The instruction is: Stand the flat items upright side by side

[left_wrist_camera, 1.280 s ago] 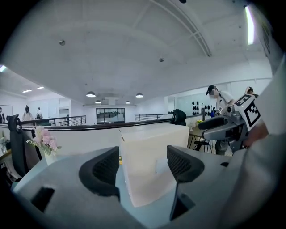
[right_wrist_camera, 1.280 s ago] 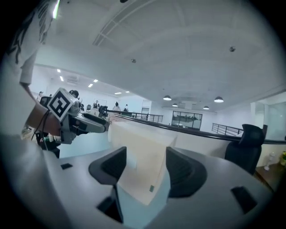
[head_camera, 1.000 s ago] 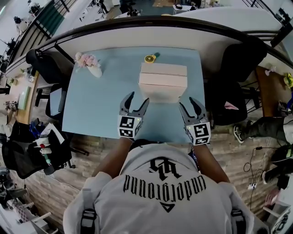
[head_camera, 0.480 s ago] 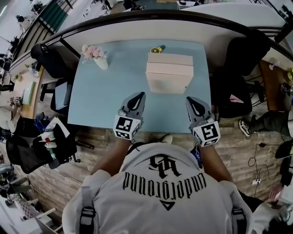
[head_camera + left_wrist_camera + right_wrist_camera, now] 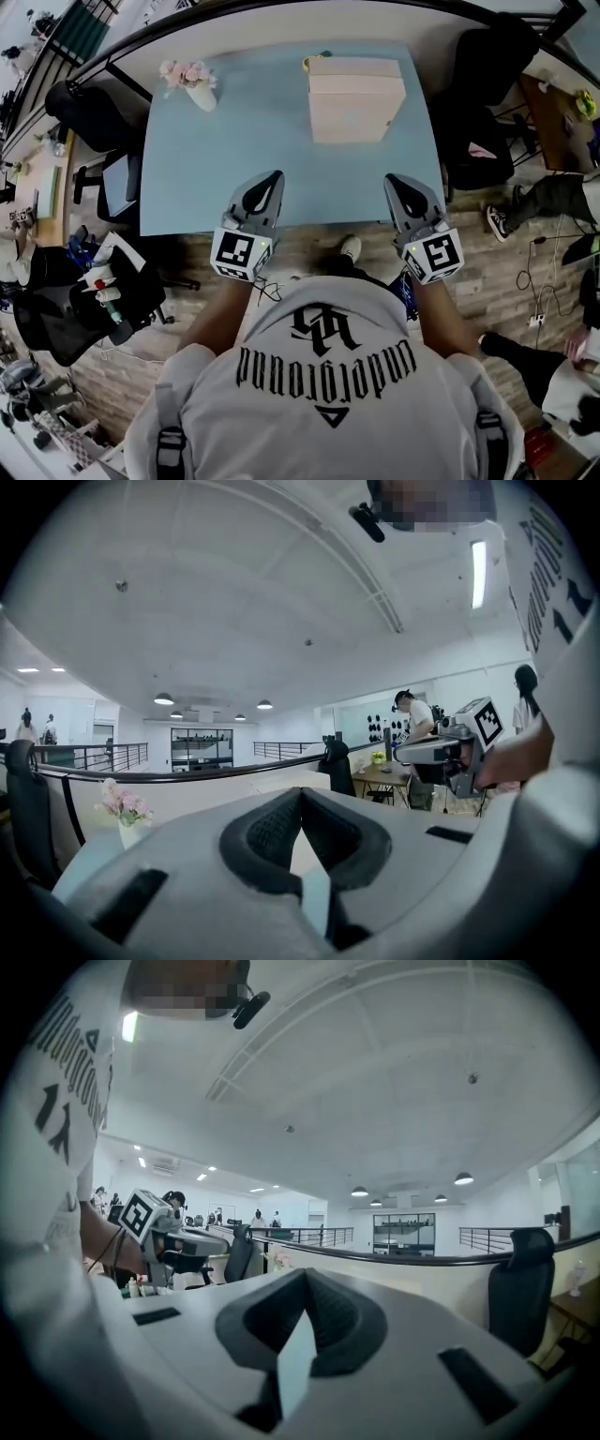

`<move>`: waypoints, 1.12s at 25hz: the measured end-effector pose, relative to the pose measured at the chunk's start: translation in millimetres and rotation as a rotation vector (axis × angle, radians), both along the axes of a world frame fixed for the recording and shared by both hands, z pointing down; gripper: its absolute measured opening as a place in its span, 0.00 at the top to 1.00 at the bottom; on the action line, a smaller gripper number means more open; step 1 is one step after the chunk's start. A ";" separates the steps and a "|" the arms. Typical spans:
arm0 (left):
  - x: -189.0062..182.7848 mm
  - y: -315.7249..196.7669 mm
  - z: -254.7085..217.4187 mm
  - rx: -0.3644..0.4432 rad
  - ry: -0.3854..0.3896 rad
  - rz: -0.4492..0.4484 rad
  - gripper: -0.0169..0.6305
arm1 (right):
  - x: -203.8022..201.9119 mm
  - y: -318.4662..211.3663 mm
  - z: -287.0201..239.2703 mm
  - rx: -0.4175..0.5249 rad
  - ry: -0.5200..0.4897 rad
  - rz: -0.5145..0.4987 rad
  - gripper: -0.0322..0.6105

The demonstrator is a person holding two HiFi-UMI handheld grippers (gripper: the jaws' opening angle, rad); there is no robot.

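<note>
The left gripper (image 5: 273, 176) and right gripper (image 5: 392, 179) are both clenched shut on nothing, and are held well apart over the near edge of the table (image 5: 216, 159). The beige box (image 5: 356, 98) stands at the table's far right, well clear of both. A flower vase (image 5: 195, 86) sits at the far left.

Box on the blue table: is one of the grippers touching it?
No, the box sits at the table's far side, while the left gripper and right gripper are at its near edge.
</note>
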State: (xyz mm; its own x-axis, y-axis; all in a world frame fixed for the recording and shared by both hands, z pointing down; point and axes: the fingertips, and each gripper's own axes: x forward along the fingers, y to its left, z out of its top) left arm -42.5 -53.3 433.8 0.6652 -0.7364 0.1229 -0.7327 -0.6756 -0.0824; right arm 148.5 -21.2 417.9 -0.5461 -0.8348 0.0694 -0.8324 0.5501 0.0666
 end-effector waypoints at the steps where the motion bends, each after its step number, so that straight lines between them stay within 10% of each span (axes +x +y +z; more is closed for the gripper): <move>1: -10.1 12.0 -4.1 0.014 -0.010 0.004 0.98 | -8.1 11.2 -2.0 0.002 0.003 0.006 0.94; 15: -131.5 152.1 -38.1 0.017 0.033 0.036 0.98 | -135.5 150.1 -13.0 0.046 0.051 0.011 0.94; 28: -190.4 176.9 -26.4 0.036 0.075 -0.003 0.98 | -186.8 189.6 -17.4 0.090 0.097 -0.017 0.94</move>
